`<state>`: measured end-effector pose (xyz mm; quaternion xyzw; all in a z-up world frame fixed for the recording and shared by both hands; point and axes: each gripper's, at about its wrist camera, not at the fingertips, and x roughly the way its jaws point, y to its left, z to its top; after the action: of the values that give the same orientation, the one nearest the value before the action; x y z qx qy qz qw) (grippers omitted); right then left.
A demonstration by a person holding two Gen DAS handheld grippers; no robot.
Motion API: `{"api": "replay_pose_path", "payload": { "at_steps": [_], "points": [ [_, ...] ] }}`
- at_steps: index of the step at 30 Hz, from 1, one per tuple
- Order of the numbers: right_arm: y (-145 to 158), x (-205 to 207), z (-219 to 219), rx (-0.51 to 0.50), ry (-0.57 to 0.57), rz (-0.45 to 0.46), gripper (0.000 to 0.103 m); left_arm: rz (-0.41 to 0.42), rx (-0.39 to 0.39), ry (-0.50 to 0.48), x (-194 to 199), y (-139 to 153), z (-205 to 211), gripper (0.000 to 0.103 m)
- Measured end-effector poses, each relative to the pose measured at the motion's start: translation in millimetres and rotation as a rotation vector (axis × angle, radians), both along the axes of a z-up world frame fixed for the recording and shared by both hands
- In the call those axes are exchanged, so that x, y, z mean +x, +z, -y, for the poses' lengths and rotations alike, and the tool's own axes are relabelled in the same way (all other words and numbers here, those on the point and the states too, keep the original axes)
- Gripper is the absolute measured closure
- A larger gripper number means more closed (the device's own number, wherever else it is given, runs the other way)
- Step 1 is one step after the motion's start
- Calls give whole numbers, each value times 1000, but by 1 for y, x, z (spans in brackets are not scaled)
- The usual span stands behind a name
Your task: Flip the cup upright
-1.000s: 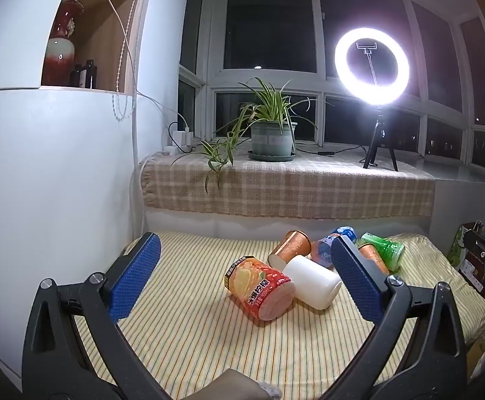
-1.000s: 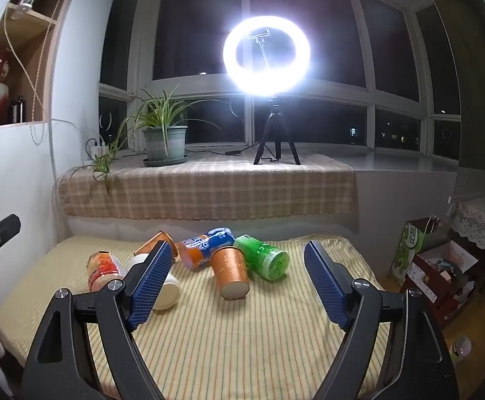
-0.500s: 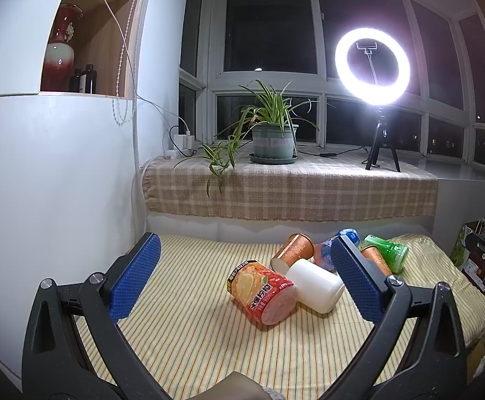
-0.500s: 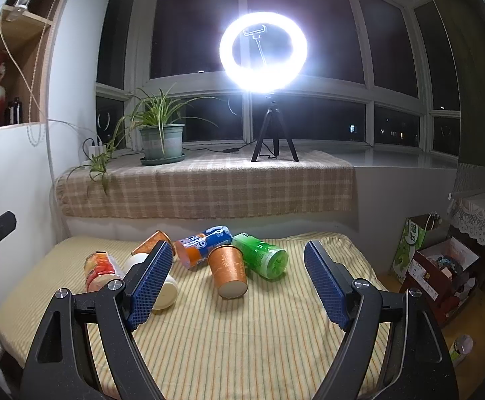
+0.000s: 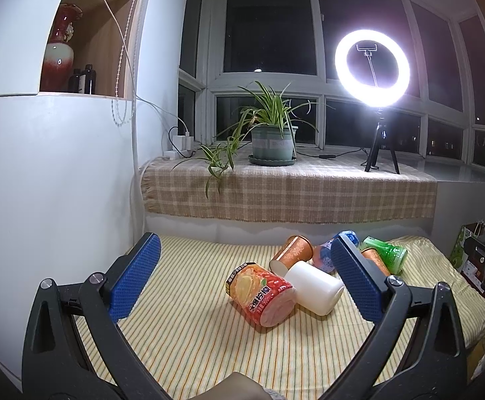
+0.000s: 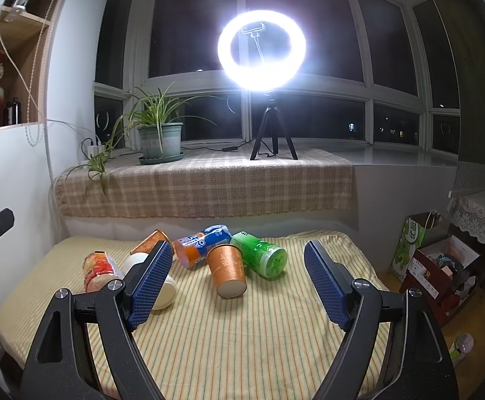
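Observation:
Several cups lie on their sides on a striped yellow cloth (image 5: 192, 343) (image 6: 242, 340). In the left wrist view a red fruit-print cup (image 5: 261, 295) and a white cup (image 5: 316, 287) lie nearest, with an orange cup (image 5: 292, 256), a blue cup (image 5: 324, 256) and a green cup (image 5: 387, 256) behind. My left gripper (image 5: 246, 276) is open and empty above them. In the right wrist view an orange cup (image 6: 227, 273), the green cup (image 6: 262, 258), the blue cup (image 6: 200, 245), the white cup (image 6: 162, 286) and the red cup (image 6: 99, 270) show. My right gripper (image 6: 237, 278) is open and empty.
A checked cloth covers the windowsill (image 5: 289, 190) with a potted plant (image 5: 271, 140) and a ring light on a tripod (image 5: 372, 66). A white wall (image 5: 52, 183) stands at the left. Bags and boxes (image 6: 439, 266) sit on the floor at the right.
Both views have drifted slightly; the cups sit a little lower in the left view and a little higher in the right. Both grippers stay open. No cup has moved.

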<state>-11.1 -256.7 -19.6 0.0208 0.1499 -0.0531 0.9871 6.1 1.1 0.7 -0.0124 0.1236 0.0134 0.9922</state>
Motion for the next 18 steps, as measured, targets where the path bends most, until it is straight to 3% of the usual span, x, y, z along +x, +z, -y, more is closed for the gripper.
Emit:
{"api": "replay_pose_path", "payload": {
  "at_steps": [18],
  "points": [
    [-2, 0, 0, 2, 3, -5, 22, 0, -2, 1, 0, 1, 2, 0]
  ]
}}
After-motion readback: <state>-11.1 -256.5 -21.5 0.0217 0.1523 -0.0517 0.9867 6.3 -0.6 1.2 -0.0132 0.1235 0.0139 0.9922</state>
